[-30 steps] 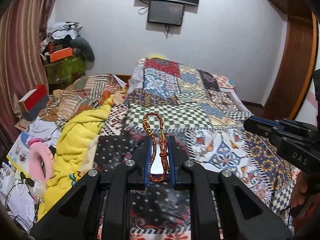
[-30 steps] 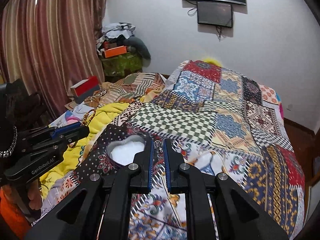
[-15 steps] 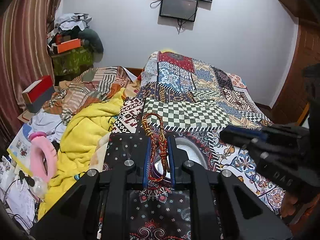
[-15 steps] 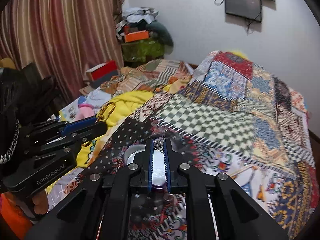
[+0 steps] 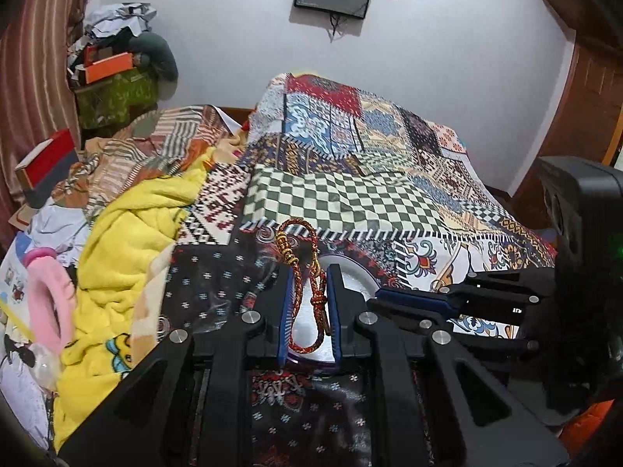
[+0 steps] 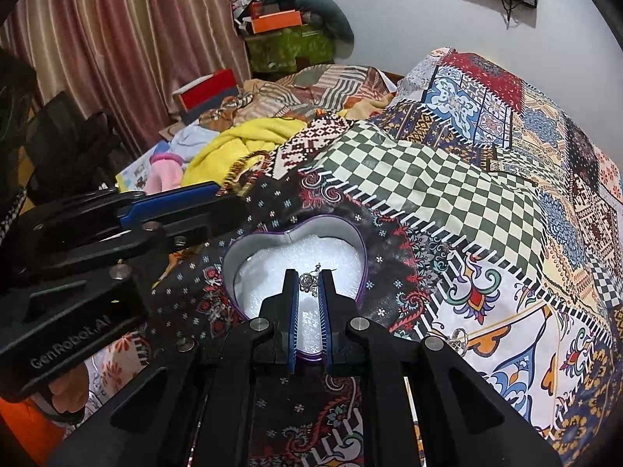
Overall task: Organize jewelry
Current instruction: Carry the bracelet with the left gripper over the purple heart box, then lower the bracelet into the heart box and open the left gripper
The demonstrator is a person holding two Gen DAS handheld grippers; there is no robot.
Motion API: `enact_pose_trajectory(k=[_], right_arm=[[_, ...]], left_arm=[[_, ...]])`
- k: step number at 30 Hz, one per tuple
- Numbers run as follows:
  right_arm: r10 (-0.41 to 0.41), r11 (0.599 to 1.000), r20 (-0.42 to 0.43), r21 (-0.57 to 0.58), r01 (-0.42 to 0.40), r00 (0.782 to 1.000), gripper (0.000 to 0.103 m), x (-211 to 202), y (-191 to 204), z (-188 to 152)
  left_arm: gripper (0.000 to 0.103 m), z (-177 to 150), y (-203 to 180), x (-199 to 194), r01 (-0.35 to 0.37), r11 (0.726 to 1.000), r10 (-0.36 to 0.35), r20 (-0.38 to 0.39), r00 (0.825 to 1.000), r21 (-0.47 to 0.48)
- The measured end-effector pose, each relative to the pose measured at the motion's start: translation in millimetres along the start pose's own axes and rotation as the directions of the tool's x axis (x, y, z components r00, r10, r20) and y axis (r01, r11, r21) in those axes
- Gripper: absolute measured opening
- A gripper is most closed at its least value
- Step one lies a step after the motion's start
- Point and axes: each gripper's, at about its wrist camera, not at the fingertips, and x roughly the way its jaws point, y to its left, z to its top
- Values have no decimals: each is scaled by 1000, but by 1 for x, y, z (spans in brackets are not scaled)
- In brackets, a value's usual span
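While a second ago both grippers hung short of the box, each now has its load over the heart-shaped box (image 6: 249,251). The right gripper (image 6: 310,286) has its jaws nearly closed, pinching a small silver trinket (image 6: 311,281) at the tips, directly above the white foam lining, where earlier the box sat off to the left of its jaws. The left gripper (image 5: 309,303) has its jaws clamped on a red-and-gold braided bracelet (image 5: 301,284), whose loop sticks out forward past the tips; the pale inside of the box shows between and just behind its jaws, whereas a second ago only dark patterned cloth lay beneath it. In the right wrist view that left gripper sits just beside the box's left rim, the bracelet's loop poking out beyond it. So both pieces look ready to be let go into the box, the trinket first by my reckoning, since it is squarely over the foam. Another small silver ring-like piece (image 6: 458,339) lies on the patchwork bedspread (image 6: 447,179) to the right, apparently awaiting collection. A yellow blanket (image 5: 128,241) is heaped on the bed's left side.
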Motion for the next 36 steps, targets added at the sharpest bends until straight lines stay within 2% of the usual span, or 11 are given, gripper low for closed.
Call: enact_pose_trajectory(k=[9, 17, 23, 30, 32, 36], right_arm=[[-4, 1000, -11, -19, 4, 1000, 9, 5, -4, -1], [10, 1000, -24, -11, -10, 1000, 9, 6, -7, -1], [23, 999, -30, 25, -22, 999, 15, 2, -12, -1], [-3, 999, 25, 39, 2, 1000, 20, -30, -14, 3], [-18, 999, 49, 40, 16, 999, 27, -42, -15, 5], [-69, 997, 113, 49, 64, 991, 32, -76, -17, 5]], left_arm=[[16, 0, -4, 14, 37, 999, -37, -34, 999, 0], [43, 1, -1, 12, 33, 999, -33, -36, 999, -7], [44, 7, 4, -1, 1, 1000, -1, -7, 1000, -17], [48, 12, 5, -25, -37, 999, 38, 31, 999, -20], [49, 12, 2, -31, -48, 999, 48, 41, 998, -15], [50, 12, -7, -46, -53, 999, 52, 63, 997, 3]])
